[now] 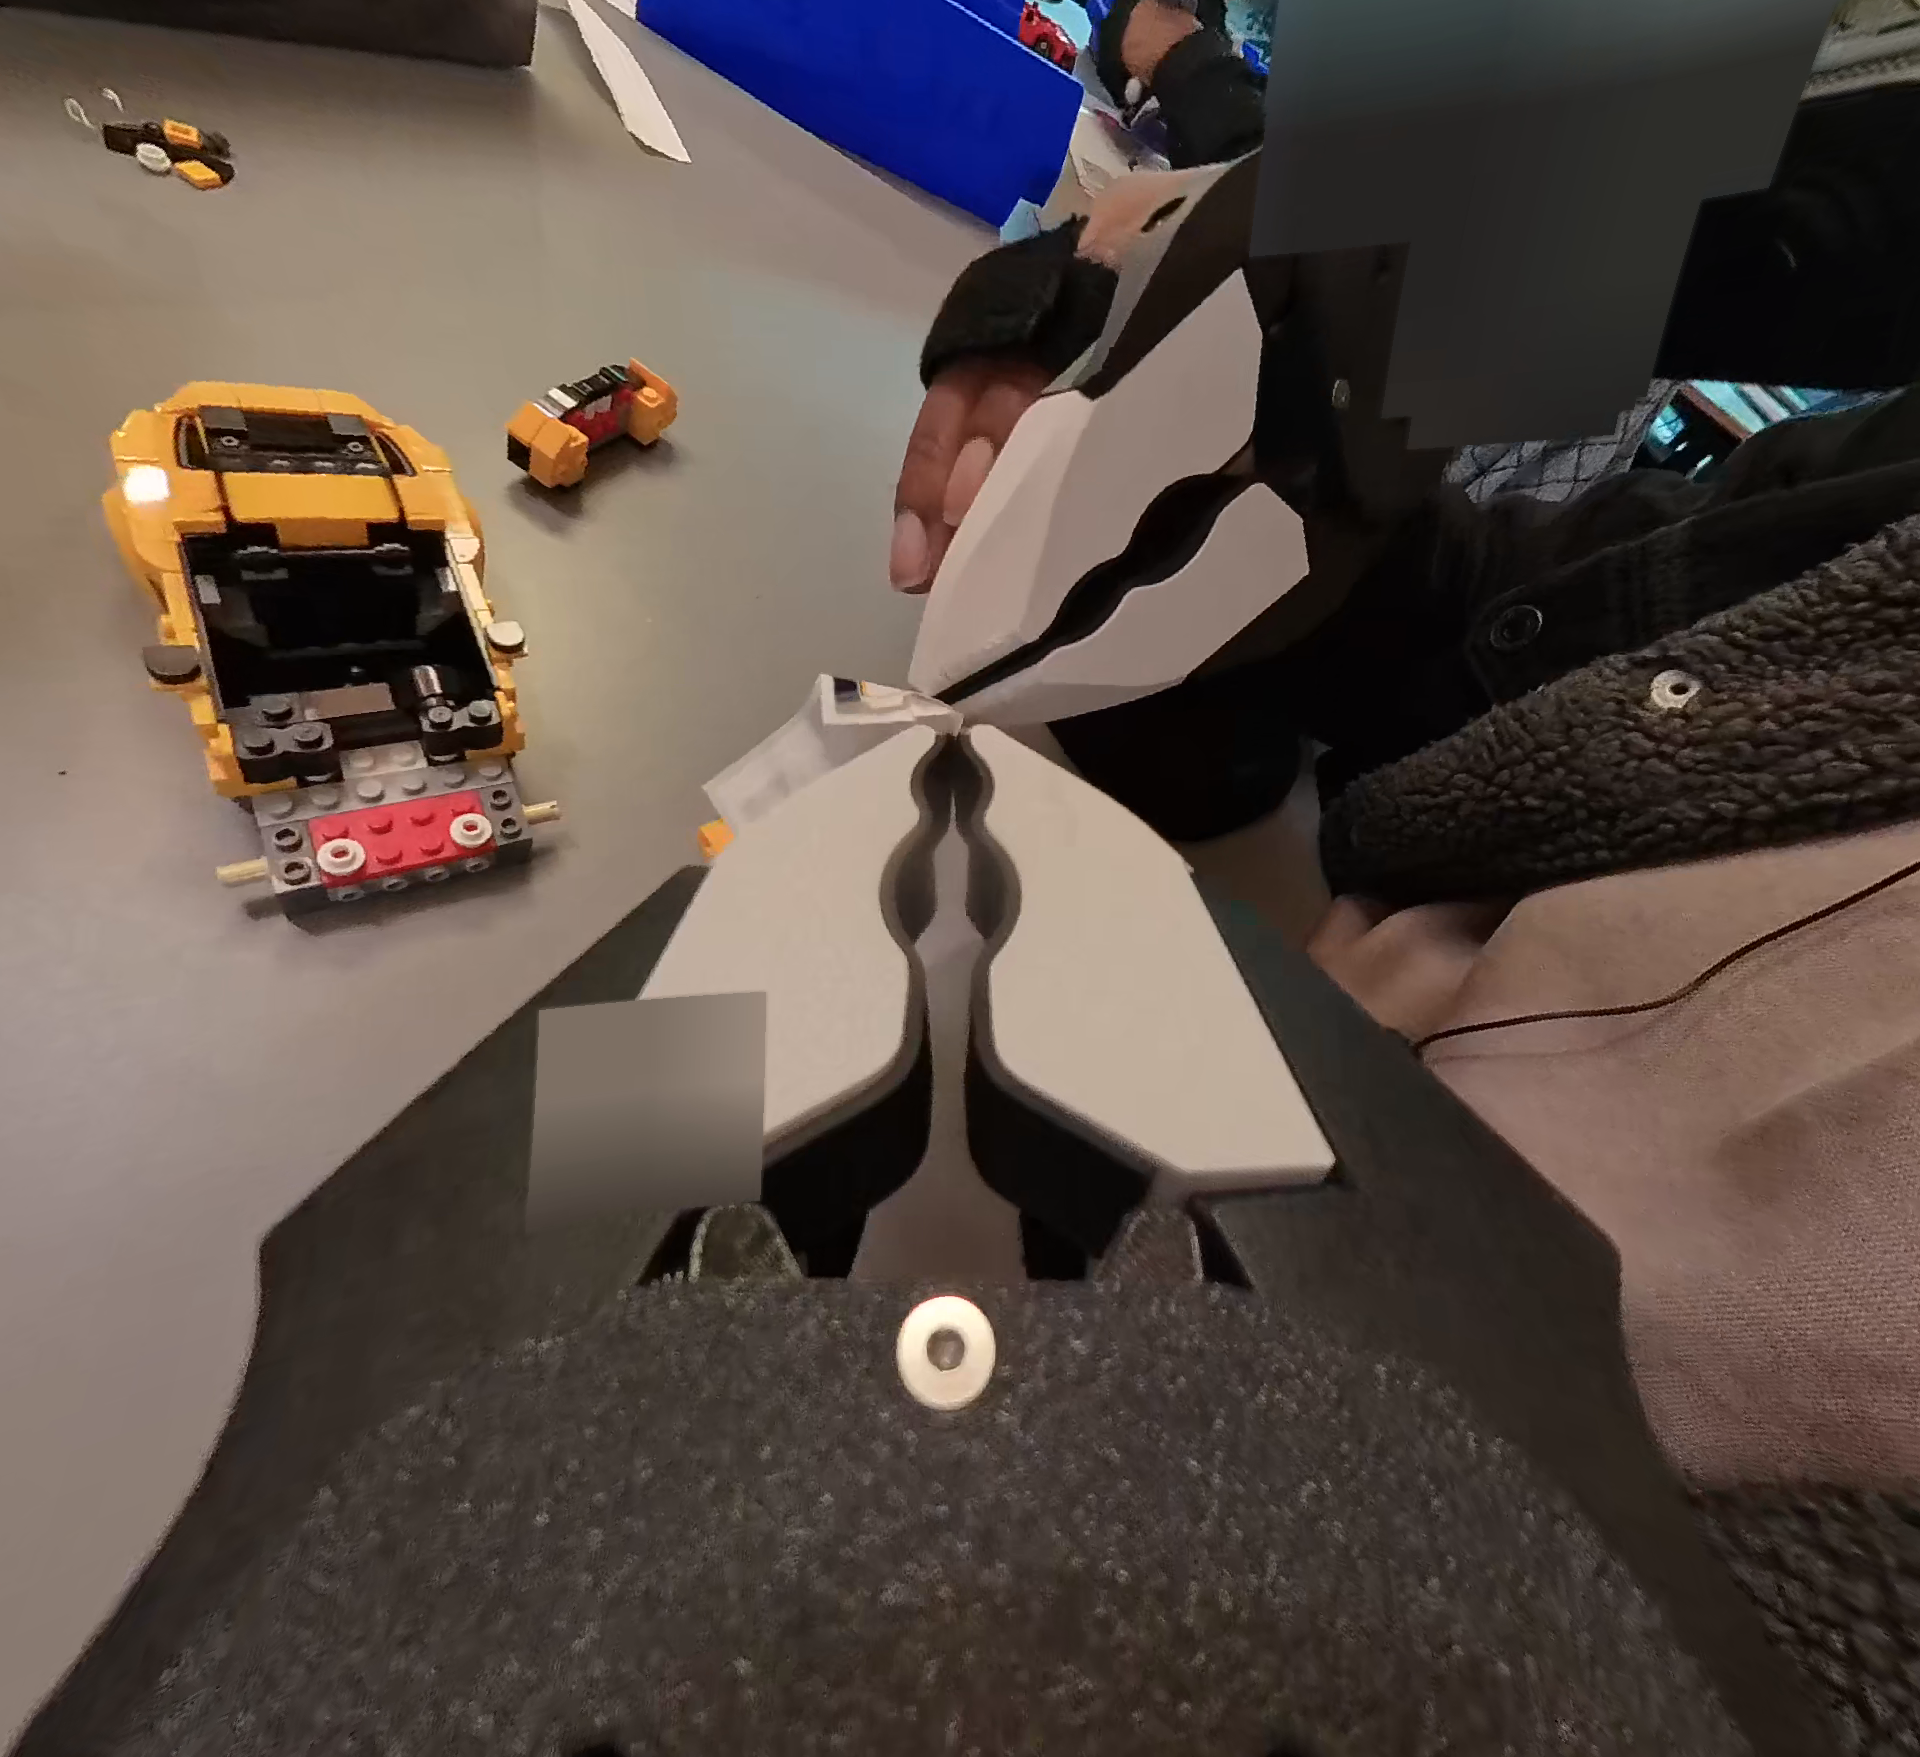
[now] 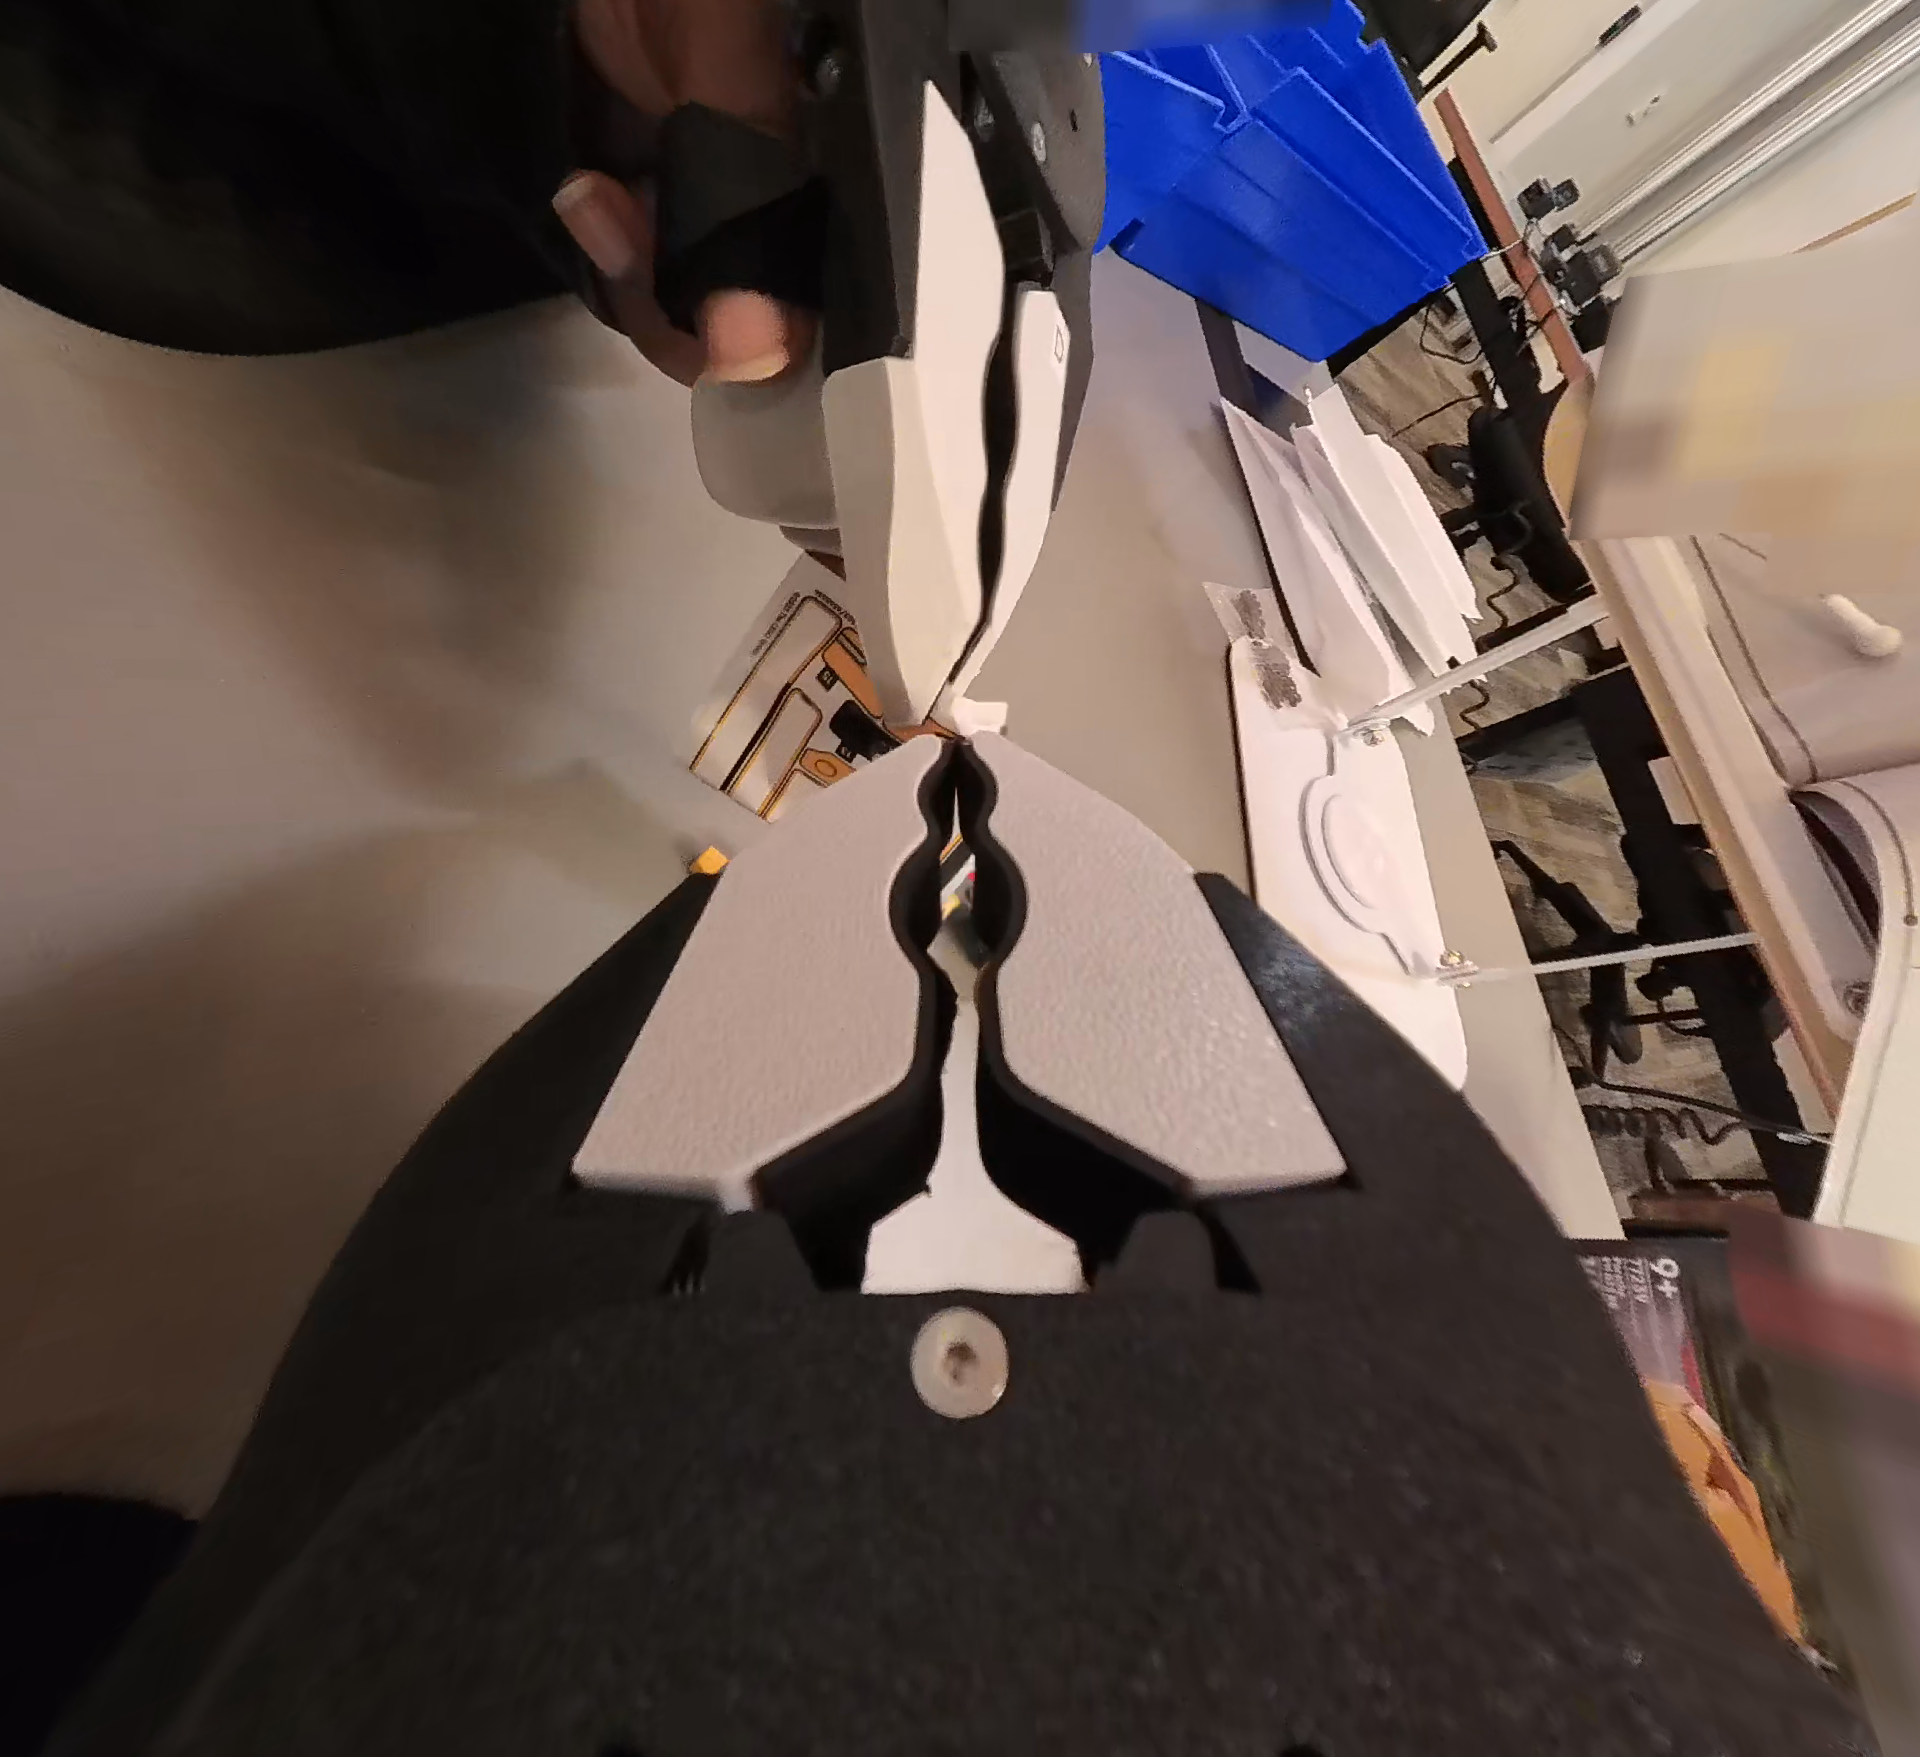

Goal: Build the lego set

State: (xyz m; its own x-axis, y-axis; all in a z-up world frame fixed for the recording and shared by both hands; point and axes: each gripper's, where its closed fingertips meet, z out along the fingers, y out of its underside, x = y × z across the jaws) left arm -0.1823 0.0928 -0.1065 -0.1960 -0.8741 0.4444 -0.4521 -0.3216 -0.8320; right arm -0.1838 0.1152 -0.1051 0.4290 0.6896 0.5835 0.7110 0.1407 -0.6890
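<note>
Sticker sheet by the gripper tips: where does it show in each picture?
Left wrist view: sticker sheet just left of picture centre, bent, mostly white.
Right wrist view: sticker sheet left of centre, its yellow-outlined printed side showing.
Shared landmark: blue bins on the table, in the upper part of both.

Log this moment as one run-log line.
left gripper: shut on sticker sheet | right gripper: shut on sheet | car: on table, unfinished
</note>
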